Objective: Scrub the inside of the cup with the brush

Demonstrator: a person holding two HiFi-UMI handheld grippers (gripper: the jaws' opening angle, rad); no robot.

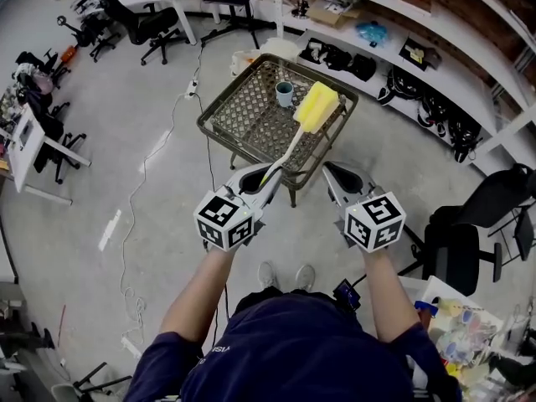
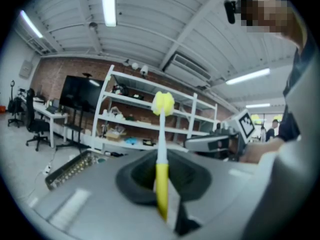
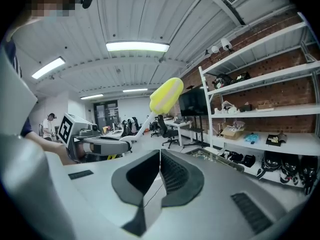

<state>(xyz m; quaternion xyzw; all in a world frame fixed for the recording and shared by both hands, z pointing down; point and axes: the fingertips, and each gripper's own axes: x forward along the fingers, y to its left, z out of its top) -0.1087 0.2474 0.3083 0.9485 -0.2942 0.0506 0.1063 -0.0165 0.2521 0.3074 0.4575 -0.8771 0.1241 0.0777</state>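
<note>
Head view – brush: the brush [image 1: 293, 145] has its long axis running from the left gripper [image 1: 266, 179] forward and to the picture's right, with its yellow sponge head [image 1: 316, 105] at the far end, over the near right part of the mesh-top table [image 1: 211, 117].
Head view – cup: the cup [image 1: 285, 93] stands upright on the mesh towards the far side. The sponge head is just beside it and outside it; whether they touch I cannot tell.
Head view – arms: both forearms [image 1: 201, 287] reach forward side by side, with the grippers near each other and short of the table's near edge.
Left gripper view – grip: the jaws are clamped on the yellow lower part of the handle. The white upper part rises nearly straight up the picture to the sponge head, in front of the shelves [image 2: 135, 116].
Right gripper view – grip: the right gripper [image 3: 160, 170] has its jaws pressed together with nothing between them.
Right gripper view – brush: the sponge head shows up and to the left, tilted, and its handle slants down to the left gripper.
</note>
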